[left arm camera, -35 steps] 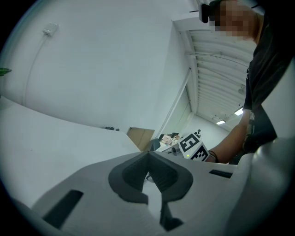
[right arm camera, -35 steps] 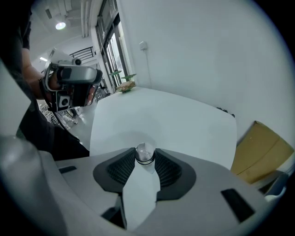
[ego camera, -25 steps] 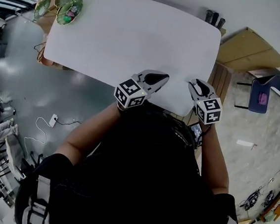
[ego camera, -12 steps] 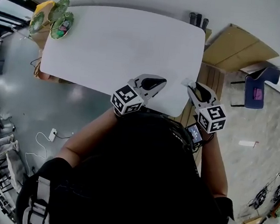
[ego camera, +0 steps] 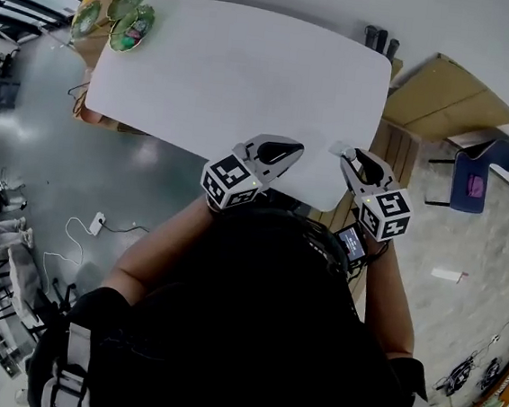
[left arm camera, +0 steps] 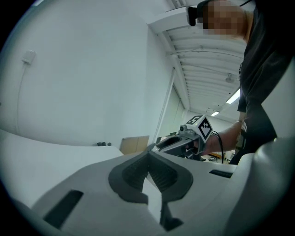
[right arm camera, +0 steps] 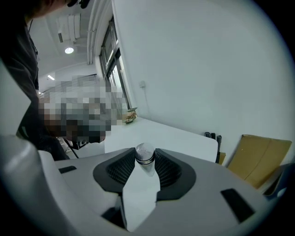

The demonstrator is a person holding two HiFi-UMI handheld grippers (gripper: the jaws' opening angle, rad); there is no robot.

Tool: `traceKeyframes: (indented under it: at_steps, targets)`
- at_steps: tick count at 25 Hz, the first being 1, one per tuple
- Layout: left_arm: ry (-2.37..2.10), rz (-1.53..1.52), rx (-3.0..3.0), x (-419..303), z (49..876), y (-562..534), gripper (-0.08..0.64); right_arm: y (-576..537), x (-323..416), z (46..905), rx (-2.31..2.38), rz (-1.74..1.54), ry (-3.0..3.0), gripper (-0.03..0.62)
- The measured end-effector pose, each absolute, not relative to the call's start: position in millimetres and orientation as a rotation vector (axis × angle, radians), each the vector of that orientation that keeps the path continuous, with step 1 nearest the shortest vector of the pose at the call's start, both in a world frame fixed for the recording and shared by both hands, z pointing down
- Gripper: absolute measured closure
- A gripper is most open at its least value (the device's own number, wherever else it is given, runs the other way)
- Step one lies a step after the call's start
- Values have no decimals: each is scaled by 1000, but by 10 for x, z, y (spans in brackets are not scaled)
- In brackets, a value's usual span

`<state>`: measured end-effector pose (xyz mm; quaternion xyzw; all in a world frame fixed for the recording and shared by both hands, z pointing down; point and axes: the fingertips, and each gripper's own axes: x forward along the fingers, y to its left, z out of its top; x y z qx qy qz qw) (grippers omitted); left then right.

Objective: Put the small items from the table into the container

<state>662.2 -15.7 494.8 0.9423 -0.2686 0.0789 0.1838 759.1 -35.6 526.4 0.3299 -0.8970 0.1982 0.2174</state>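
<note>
Head view: white table [ego camera: 232, 69] on grey floor [ego camera: 103, 182]; green container [ego camera: 129, 22] at its far left corner; left gripper [ego camera: 283, 147] and right gripper [ego camera: 354, 159] over the near edge. Left gripper view: jaws closed, nothing between. Right gripper view: jaws clamp a small clear-domed item [right arm camera: 144, 154].

A small item [right arm camera: 144, 154], pale and round-topped with a dark ring band beneath its dome, stands upright, pinched between the jaws of the right gripper [right arm camera: 145, 160] just past the near right edge of the white table [ego camera: 249, 80]. A cluster of green round dishes [ego camera: 123, 13] sits at the table's far left corner, well apart from it; their contents are too small to tell.
</note>
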Motion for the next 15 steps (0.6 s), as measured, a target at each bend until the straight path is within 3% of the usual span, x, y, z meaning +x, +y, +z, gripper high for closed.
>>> traceKeyframes:
  at_steps: [15]
  targets:
    - [-1197,111,2452,4766,4943,530,555,40,5612,5261,458,447,-2562,450]
